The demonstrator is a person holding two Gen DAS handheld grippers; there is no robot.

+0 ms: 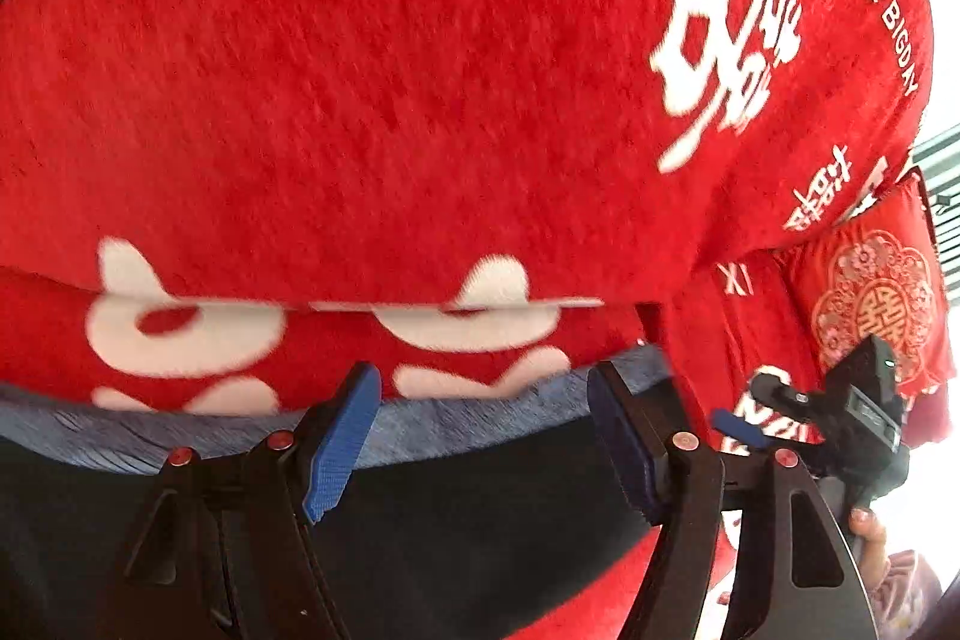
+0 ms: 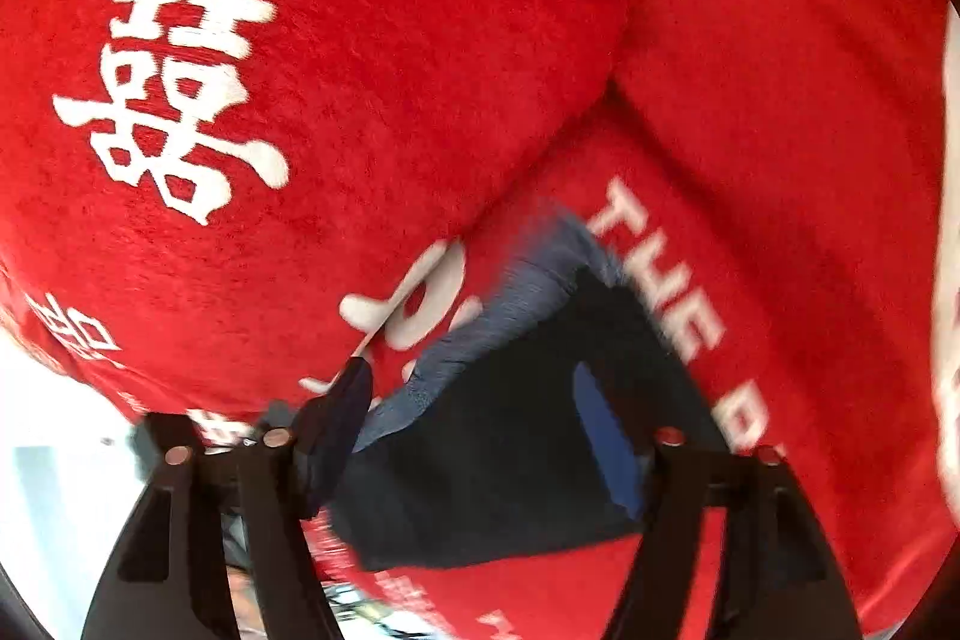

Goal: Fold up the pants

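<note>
Your left gripper [image 1: 480, 436] has its jaws spread apart over the dark pants [image 1: 468, 532], whose grey-blue waistband [image 1: 420, 427] crosses the lower frame. Your right gripper [image 2: 486, 436] is likewise released, with the pants [image 2: 510, 460] low centre between its fingers. The red blanket [image 1: 360, 70] with white characters fills the upper frame, and a red cushion [image 1: 870, 304] sits at right.

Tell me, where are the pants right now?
The dark pants lie low in both views on the red blanket, their blue waistband between the open left gripper fingers.
</note>
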